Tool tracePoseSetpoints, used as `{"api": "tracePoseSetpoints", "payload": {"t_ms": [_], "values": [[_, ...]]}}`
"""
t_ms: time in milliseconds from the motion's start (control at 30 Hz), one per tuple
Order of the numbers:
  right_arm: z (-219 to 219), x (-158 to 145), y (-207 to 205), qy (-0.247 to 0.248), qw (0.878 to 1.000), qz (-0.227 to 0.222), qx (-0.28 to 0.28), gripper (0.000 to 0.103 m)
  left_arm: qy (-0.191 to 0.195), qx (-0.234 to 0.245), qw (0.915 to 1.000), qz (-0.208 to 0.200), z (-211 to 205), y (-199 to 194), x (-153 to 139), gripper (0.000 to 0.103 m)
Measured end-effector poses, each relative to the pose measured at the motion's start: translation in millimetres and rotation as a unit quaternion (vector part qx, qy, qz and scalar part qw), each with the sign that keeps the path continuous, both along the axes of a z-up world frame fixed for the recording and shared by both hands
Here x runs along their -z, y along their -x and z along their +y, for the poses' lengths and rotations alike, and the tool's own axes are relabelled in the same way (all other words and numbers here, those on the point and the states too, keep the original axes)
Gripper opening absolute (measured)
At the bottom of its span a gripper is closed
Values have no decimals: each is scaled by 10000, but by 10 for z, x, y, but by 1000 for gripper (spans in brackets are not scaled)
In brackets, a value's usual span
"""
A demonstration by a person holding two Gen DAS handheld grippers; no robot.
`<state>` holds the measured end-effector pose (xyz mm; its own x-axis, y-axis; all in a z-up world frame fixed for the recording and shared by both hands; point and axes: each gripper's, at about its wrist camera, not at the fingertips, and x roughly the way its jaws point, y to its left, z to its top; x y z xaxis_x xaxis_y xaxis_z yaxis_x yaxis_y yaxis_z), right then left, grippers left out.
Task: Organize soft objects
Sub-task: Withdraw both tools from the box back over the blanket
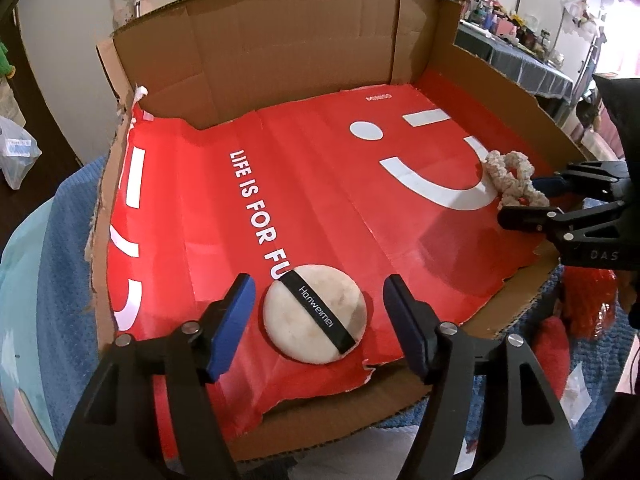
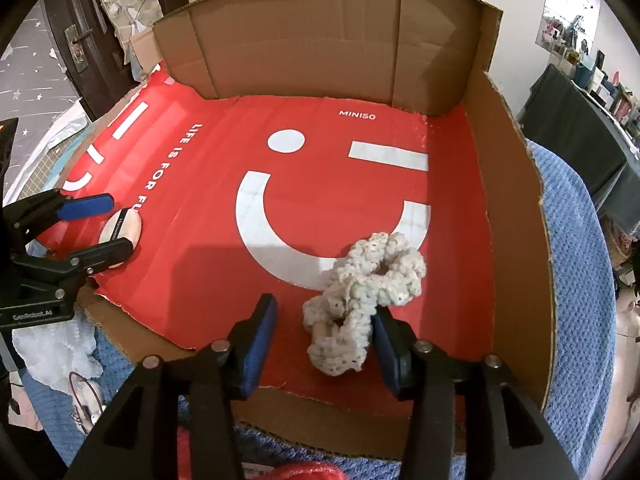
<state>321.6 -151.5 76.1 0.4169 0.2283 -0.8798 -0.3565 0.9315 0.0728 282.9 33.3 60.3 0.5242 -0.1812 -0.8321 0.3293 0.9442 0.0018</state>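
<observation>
My left gripper (image 1: pixel 316 322) jaws apart, astride round powder puff (image 1: pixel 314 312); pads clear of it both sides. Puff lies flat on red sheet (image 1: pixel 320 184) near front edge of cardboard tray (image 1: pixel 280 36), black strap up. My right gripper (image 2: pixel 324 344) jaws apart; cream crochet scrunchie (image 2: pixel 360 292) between them on sheet, right side of tray, touching right pad, left pad clear. Nothing gripped.
</observation>
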Motion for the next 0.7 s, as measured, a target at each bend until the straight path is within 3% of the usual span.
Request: {"api": "tracePoseSetpoints", "payload": {"t_ms": [367,700], "values": [[-61,-272,205,-84,9995,-295,123,60,291,-115,9988,-363,48,302,-301,71],[-147,-843,680,-412,9925,-1123,239,79,478,-301,9870,-1507,45,957,-820,88]]}}
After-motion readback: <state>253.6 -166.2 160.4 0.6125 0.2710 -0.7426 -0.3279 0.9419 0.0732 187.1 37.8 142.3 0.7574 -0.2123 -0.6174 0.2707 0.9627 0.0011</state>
